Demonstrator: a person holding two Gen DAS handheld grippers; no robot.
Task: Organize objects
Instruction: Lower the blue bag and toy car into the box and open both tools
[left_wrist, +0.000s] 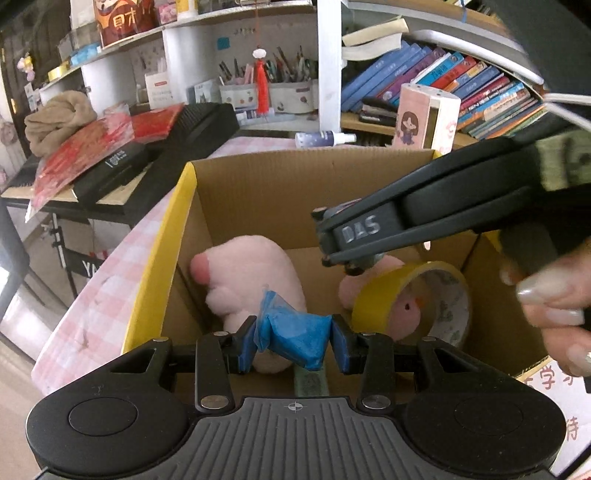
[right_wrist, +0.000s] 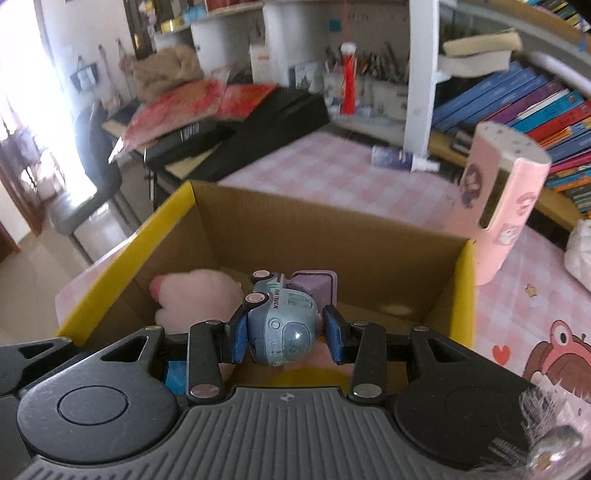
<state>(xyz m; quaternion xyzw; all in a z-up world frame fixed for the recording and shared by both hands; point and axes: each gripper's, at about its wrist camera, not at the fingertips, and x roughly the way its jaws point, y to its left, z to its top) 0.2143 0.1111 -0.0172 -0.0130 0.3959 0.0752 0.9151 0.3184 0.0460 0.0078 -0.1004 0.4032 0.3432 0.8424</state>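
Note:
A cardboard box (left_wrist: 258, 192) with yellow rims stands open on the pink checked table; it also shows in the right wrist view (right_wrist: 332, 229). Inside lie a pink plush toy (left_wrist: 243, 280) and a yellow tape roll (left_wrist: 384, 291). My left gripper (left_wrist: 293, 341) is shut on a crumpled blue packet (left_wrist: 295, 336) over the box. My right gripper (right_wrist: 284, 334) is shut on a small grey-blue toy truck (right_wrist: 280, 321), held over the box beside the plush toy (right_wrist: 195, 295). The right gripper also shows from the side in the left wrist view (left_wrist: 351, 266).
A pink decorated carton (right_wrist: 498, 206) stands behind the box at right, and a spray bottle (right_wrist: 399, 157) lies near the bookshelf (right_wrist: 535, 110). Black cases and red packets (left_wrist: 110, 155) pile on a stand at left. A purple cube (right_wrist: 314, 288) sits in the box.

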